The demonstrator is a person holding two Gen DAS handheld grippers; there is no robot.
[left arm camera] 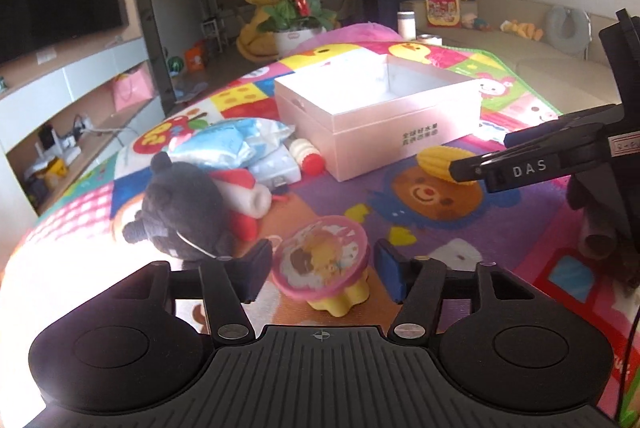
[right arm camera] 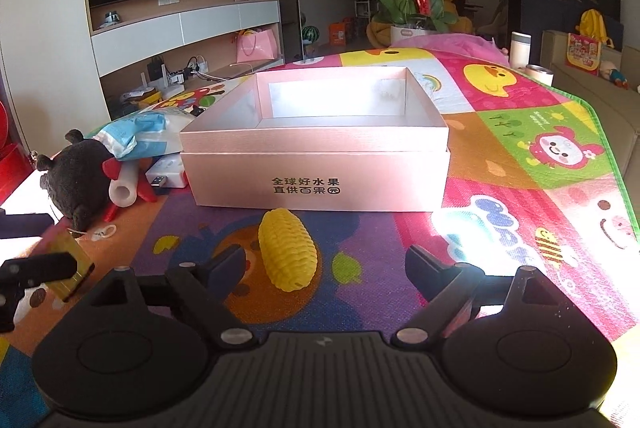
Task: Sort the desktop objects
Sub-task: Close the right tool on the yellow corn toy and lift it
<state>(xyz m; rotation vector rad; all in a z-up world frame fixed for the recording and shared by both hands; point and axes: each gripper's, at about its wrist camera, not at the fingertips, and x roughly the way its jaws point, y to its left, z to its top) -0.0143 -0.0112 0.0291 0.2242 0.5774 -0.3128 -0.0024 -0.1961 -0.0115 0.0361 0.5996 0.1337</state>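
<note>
Item 1. Rectangular pink cardboard box [right arm camera: 316, 164], satin metallic finish, lid off, white interior. Front wall is printed in black with two lines of Chinese characters, "全球好水果 / 直供百果园". It stands mid-bench on the colourful cartoon-print play mat [right arm camera: 520, 156], which reads "Sunny days" on a green panel.

Item 2. Yellow ribbed plastic toy corn cob [right arm camera: 288, 252], kernel-textured oval, lying on the mat just in front of the box. The right hand-held gripper [right arm camera: 324, 268] is spread wide, with the cob between its fingers nearer the left one; touching or not, I cannot tell.

Item 3. Small yellow lobed pudding cup with round pink-rimmed printed foil lid [left arm camera: 320, 264], tilted, cartoon print blurred and unreadable. The left hand-held gripper [left arm camera: 322, 270] is open, with a finger on either side of the cup; whether they touch it cannot be told.

Item 4. Black plush bear toy with red trim [left arm camera: 184, 208], soft pile, lying left of the cup.

Item 5. Crinkled blue-and-white plastic packet [left arm camera: 240, 140], behind the plush, left of the box.

Item 6. White ribbed bottle with red cap [left arm camera: 306, 154], lying against the box's left corner.

Marking: "DAS" in white on the right gripper's black finger [left arm camera: 528, 166].
</note>
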